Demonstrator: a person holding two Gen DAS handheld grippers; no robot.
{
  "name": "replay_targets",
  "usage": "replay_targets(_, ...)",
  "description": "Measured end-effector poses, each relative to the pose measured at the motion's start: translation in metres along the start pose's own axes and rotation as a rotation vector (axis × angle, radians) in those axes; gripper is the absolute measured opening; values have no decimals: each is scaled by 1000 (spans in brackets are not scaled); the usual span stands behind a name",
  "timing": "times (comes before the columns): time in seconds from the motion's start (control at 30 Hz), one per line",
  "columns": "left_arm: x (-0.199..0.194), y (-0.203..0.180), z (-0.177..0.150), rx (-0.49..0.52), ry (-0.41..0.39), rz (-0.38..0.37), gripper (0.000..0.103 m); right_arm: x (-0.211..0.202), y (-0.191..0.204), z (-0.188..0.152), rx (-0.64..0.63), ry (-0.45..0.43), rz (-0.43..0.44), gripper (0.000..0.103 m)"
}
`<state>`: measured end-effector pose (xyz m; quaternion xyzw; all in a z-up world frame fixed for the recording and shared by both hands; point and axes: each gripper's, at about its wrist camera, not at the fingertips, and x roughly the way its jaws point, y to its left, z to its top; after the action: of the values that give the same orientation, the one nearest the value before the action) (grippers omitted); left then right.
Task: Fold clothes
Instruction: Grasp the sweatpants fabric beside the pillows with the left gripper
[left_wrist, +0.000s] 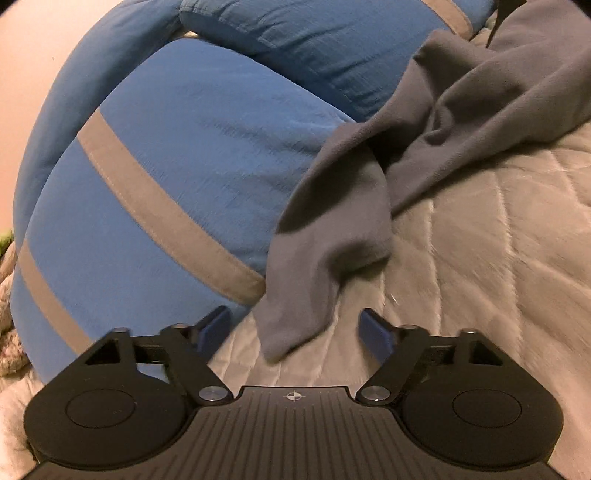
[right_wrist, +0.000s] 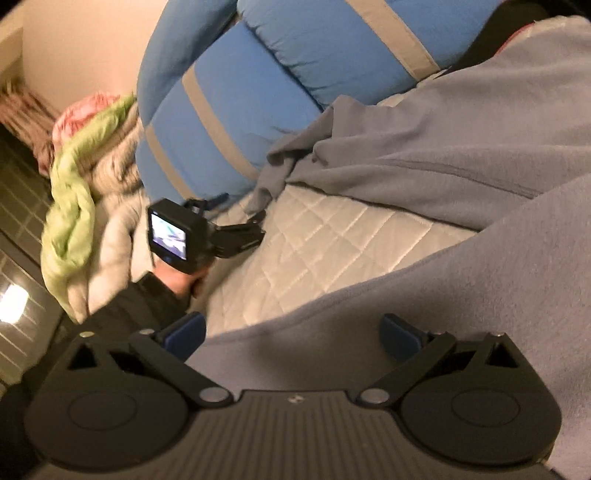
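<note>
Left wrist: sleeve (left_wrist: 314, 266) between fingers (left_wrist: 216, 325).

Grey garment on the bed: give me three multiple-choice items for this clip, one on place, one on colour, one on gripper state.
1. Where does the grey garment's sleeve end lie?
A. On the white quilt
B. On the floor
C. Inside a basket

2. What colour are the striped pillows?
A. Red with white bands
B. Blue with grey bands
C. Plain green

3. How is the left hand-held gripper?
A. Shut on the sleeve
B. Open
C. Out of view

Answers: 1 A, the sleeve tip rests on quilted fabric; 2 B, blue panels crossed by grey strips; 3 B, its fingers stand wide apart around the sleeve tip.
</note>
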<state>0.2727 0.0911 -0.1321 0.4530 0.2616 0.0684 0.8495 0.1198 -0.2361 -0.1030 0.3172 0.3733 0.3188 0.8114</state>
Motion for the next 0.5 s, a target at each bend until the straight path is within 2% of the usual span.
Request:
replay_targets(0.03,4,-2,2,15,7,12,54,-1,1,0,-8,-18,-2,103)
replay_targets(0.07,7,-4,2,34,20,12,49,-3,3,1,-19,-35,-8,103)
replay_targets(0.13,11,-9,3,73,48,-2,22,-4,6,1,-40,-59,0,103)
replay_targets(0.2,15,-14,3,112,77,-16,4,-8,8,2,-50,-79,18,103)
replay_targets(0.27,16,-17,3,147,92,-13,4,-9,8,3,-55,-86,36,103)
replay_targets(0.37,0,-7,-2,169,83,34,4,-10,9,4,-60,-97,47,103)
replay_targets(0.5,-29,21,-19,186,65,94,3,-16,13,2,-101,-149,6,103)
